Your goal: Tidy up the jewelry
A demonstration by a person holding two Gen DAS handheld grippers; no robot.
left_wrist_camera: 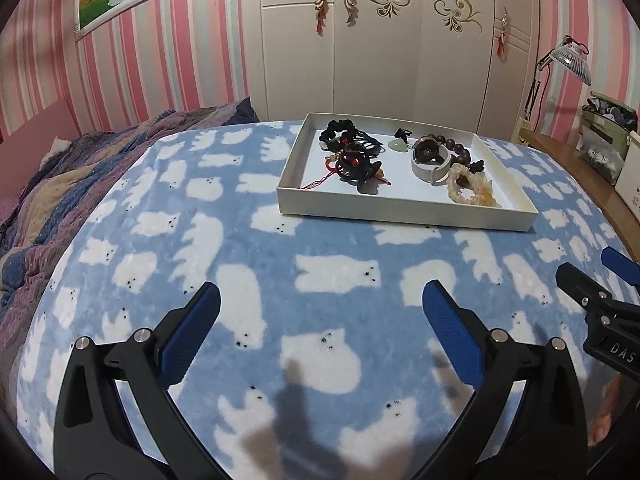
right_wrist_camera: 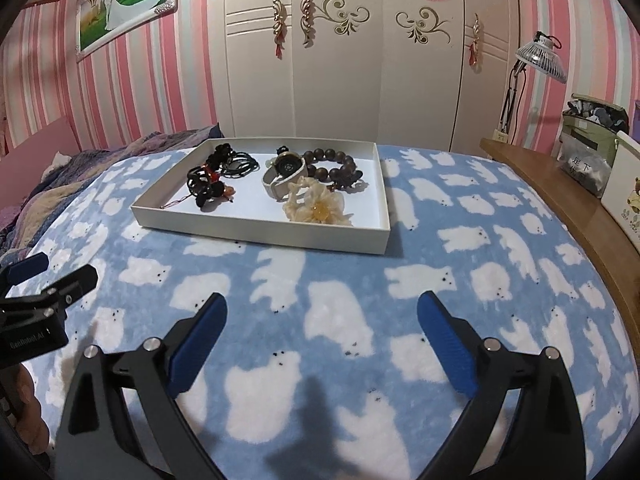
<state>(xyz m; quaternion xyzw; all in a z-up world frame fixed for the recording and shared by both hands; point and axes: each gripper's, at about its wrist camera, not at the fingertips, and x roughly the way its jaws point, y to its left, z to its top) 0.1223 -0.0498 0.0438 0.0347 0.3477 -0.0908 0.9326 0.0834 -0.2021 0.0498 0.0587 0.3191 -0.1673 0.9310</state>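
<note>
A tray (right_wrist_camera: 260, 226) sits on a blanket (right_wrist_camera: 340, 280) ahead of both grippers, holding hair ties (right_wrist_camera: 212, 178) at its left, a watch (right_wrist_camera: 286, 174) in the middle, a bead bracelet (right_wrist_camera: 336, 166) behind right and a scrunchie (right_wrist_camera: 316, 204) in front of the bracelet, with a wardrobe (right_wrist_camera: 340, 80) behind

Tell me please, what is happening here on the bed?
A person holds two grippers above a blue blanket with white bears. The left gripper and the right gripper are both open and hold nothing. Ahead lies a white tray with the jewelry in it: a watch, a dark bead bracelet, black hair ties and a cream scrunchie. Nothing is being touched.
</note>
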